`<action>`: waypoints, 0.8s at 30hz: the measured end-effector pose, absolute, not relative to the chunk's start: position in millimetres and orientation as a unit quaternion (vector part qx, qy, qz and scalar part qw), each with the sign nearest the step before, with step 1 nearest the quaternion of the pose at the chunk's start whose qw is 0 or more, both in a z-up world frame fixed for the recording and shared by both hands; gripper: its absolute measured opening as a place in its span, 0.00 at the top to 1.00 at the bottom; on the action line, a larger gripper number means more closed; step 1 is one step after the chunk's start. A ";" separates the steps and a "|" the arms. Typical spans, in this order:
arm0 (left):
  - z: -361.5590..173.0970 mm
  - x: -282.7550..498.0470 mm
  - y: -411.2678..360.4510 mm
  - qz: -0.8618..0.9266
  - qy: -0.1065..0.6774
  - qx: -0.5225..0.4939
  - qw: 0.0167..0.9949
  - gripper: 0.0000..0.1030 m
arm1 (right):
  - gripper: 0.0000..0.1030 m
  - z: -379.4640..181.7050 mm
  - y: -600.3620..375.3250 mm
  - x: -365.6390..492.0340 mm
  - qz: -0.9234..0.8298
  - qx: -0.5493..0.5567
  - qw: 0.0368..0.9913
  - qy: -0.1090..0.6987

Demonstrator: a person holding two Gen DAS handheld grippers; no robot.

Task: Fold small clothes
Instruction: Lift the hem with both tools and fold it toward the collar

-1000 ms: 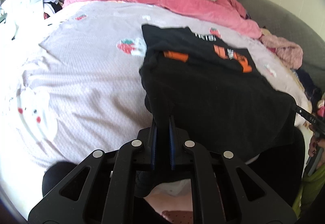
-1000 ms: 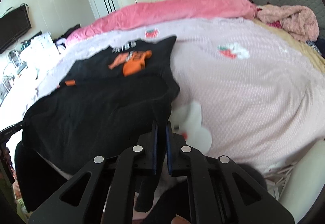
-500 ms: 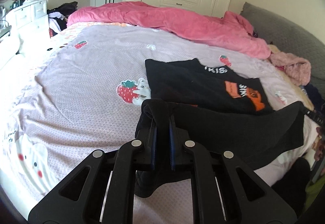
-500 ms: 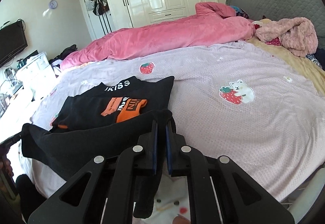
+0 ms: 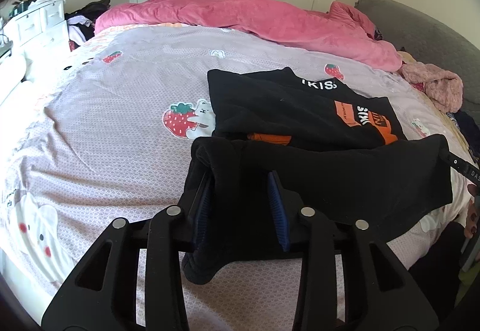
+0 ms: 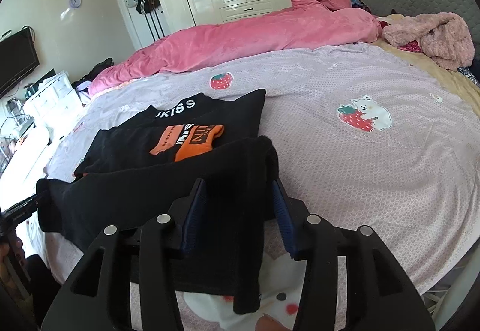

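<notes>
On the bed (image 5: 120, 127), near its front edge, both grippers — left (image 5: 240, 205), right (image 6: 240, 211) — are opening around the black shirt's (image 5: 300, 109) hem; released unevenly, the fold may skew.

The left claw (image 5: 240, 199) is matte black plastic with two long flat fingers. Each finger (image 5: 277, 208) carries a dark blue ribbed pad on its inner face. Behind the pads, angular black arms with triangular cut-outs fan out to both sides, and four round silver screws (image 5: 307, 211) sit in a row across their joints. The right claw (image 6: 240, 211) has the same build: black frame, blue ribbed pads (image 6: 283, 217), four silver screws (image 6: 163, 218) and triangular openings in the arms. At the far right edge of the left view a fingertip with dark polish (image 5: 472, 230) shows beside the other black tool, which bears small white lettering.
</notes>
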State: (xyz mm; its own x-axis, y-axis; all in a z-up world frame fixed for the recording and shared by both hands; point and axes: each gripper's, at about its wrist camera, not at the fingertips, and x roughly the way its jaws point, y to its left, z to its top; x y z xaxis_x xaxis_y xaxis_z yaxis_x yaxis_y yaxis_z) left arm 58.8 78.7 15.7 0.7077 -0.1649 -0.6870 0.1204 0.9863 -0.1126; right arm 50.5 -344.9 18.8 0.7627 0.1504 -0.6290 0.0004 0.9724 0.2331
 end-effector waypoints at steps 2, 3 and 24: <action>15.5 56.2 78.4 -0.079 0.376 -0.032 0.923 0.68 | 0.50 18.1 -343.2 44.7 0.042 0.112 0.932 0.342; 15.8 53.8 78.9 -0.081 0.375 -0.034 0.923 0.67 | 0.49 17.4 -342.6 43.1 0.043 0.113 0.931 0.343; -10.5 34.8 89.4 -0.089 0.408 -0.064 0.906 0.88 | 0.84 -26.0 -332.1 32.3 0.074 0.125 0.897 0.416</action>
State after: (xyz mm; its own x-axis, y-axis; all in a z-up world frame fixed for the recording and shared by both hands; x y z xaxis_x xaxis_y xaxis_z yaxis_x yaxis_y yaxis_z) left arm 34.8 89.4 -10.5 0.6506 -0.2135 -0.7288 0.1085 0.9759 -0.1891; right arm 32.3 -332.1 -26.0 0.6424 0.2371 -0.7288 -0.0283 0.9576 0.2867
